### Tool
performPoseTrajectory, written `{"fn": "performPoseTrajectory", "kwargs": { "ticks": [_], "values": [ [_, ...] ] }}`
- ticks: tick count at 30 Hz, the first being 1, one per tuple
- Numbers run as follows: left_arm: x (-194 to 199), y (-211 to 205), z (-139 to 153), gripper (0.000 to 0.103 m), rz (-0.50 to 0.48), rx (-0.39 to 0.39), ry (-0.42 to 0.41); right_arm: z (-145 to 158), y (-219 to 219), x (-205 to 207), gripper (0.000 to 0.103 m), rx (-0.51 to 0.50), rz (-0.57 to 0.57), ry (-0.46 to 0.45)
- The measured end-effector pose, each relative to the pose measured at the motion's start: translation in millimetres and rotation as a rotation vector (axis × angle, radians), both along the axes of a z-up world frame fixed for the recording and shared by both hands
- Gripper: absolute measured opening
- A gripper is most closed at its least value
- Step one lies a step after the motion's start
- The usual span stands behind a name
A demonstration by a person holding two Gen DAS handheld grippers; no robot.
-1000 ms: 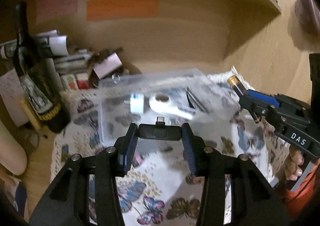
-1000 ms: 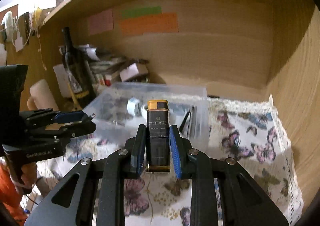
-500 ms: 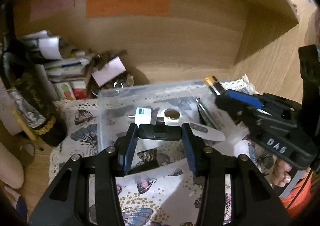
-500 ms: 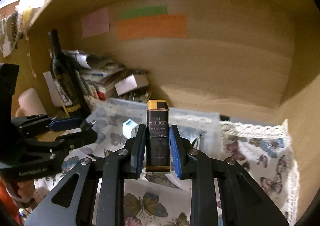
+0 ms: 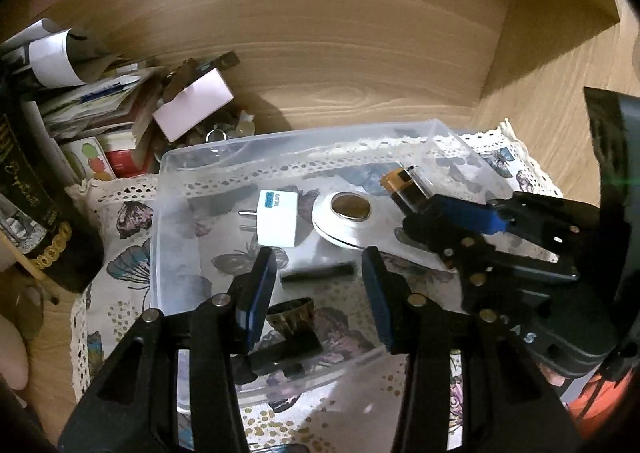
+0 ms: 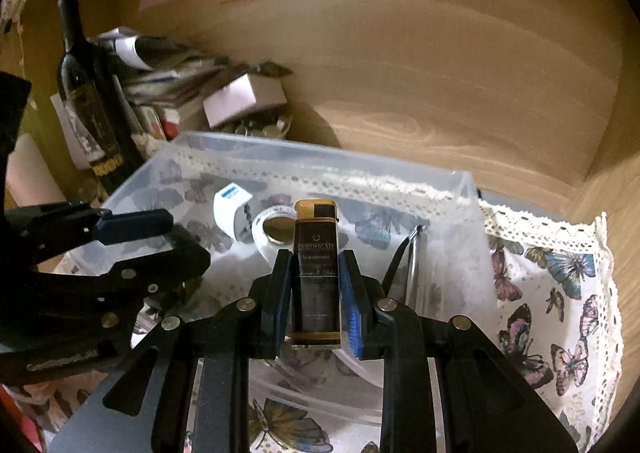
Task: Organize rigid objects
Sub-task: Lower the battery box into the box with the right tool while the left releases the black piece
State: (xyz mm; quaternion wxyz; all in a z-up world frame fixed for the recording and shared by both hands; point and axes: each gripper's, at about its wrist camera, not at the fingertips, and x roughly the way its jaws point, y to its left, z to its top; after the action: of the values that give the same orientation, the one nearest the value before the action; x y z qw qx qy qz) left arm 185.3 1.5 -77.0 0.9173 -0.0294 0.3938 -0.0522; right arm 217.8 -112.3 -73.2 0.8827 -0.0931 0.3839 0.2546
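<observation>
My right tongs [image 6: 313, 295] grip the lighter [image 6: 315, 273] above the clear bin [image 6: 466, 189]; my left tongs [image 5: 318, 285] are open and empty. I judge the next move is to lower and release it gently.

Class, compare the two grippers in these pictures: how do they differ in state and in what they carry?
The left gripper is open and holds nothing; the right gripper is shut on a dark lighter with a gold cap. A small black gadget lies in the box beyond the left gripper's fingertips; the right gripper's lighter sits upright between its pads. Both hang over the clear plastic box.
</observation>
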Motion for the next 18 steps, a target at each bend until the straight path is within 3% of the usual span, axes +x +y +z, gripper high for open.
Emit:
{"fn": "performPoseTrajectory", "kwargs": {
  "ticks": [7, 18],
  "values": [
    [-9, 5, 13, 0.052, 0.016, -0.008, -0.034, 9, -4, -9, 0.029, 0.029, 0.003, -0.013],
    [-53, 5, 56, 0.064, 0.035, 0.014, -0.187, 54, -27, -50, 0.04, 0.12, -0.001, -0.137]
  ]
}}
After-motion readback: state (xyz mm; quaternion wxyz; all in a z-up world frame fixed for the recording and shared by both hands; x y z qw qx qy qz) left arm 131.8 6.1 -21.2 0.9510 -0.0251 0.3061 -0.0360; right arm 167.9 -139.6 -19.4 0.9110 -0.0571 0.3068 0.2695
